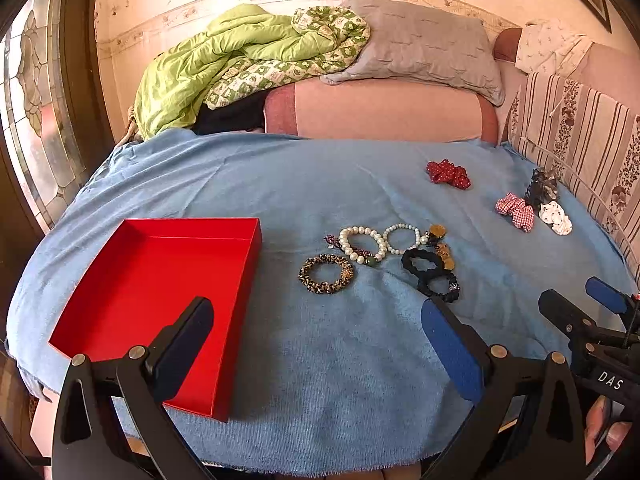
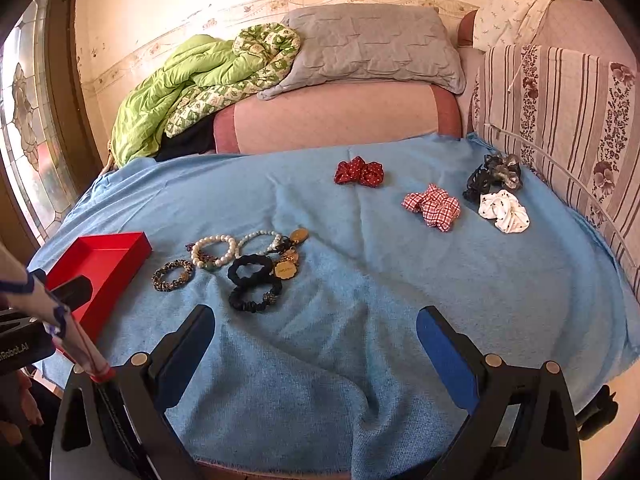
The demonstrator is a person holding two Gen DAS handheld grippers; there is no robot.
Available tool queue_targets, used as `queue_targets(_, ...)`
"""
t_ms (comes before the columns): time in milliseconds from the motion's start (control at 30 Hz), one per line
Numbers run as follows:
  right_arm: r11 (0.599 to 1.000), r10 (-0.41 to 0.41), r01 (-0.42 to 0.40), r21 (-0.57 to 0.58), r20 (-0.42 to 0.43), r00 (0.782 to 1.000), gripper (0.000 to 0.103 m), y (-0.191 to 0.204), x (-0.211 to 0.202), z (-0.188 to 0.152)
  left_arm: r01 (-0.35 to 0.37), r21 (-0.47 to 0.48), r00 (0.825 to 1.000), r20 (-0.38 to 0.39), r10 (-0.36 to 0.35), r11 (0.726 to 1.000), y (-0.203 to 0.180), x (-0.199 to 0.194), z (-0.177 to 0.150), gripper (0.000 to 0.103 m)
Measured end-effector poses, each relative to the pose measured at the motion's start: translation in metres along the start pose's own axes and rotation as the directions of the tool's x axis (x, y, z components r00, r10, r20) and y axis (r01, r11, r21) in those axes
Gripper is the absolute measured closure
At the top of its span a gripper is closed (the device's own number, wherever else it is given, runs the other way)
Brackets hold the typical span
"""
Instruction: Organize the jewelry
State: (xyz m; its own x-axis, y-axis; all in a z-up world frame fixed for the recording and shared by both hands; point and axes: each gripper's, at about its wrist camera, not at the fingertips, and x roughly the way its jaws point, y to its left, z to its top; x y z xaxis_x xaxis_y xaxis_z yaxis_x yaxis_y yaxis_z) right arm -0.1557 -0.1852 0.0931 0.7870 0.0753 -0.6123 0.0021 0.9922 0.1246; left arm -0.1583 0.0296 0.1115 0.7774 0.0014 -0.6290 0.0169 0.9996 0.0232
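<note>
Your left gripper (image 1: pixel 316 340) hangs over the blue cloth (image 1: pixel 320 380) with its two fingers spread wide and nothing between them; one finger stands above the near corner of the red box (image 1: pixel 132 280). Your right gripper (image 2: pixel 316 344) is released in the same way, wide apart over bare cloth, grasping nothing. The red box is an open shallow tray with nothing visible inside, lying at the left side of the cloth; in the right wrist view a striped cord and the body of the left gripper cover its near part. Just beside the box, to its right, lies the cluster of jewelry: one leopard-pattern band (image 1: pixel 326 274), two pearl bracelets (image 1: pixel 362 243) side by side, a dark beaded strand partly hidden under the first of them, two black scrunchies (image 1: pixel 430 274) touching each other, and gold round tags (image 2: pixel 286 268) whose writing is too small to read. Well apart, toward the far right, you have four more scrunchies: a red dotted one (image 2: pixel 359 172) alone, then a red checked one (image 2: pixel 434 206), a white one (image 2: pixel 504 211) and a dark grey one (image 2: pixel 494 176), these last two touching. Behind the cloth are a green quilt (image 1: pixel 224 60), a grey pillow (image 1: pixel 424 48) and a striped cushion (image 2: pixel 560 112).
</note>
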Motion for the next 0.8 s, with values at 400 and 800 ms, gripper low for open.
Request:
queue_targets(400,1.0,0.003,-0.003,-0.004,-0.005,1.0,0.001,0.002,0.002,-0.001,-0.006,-0.011,1.0,-0.002,0.006,1.0,0.008,-0.004,-0.005,0.0)
queue_targets(800,1.0,0.007,-0.008,-0.015,-0.013,1.0,0.001,0.004,0.004,-0.002,-0.004,-0.019,1.0,-0.016,0.003,1.0,0.009,-0.002,-0.012,0.0)
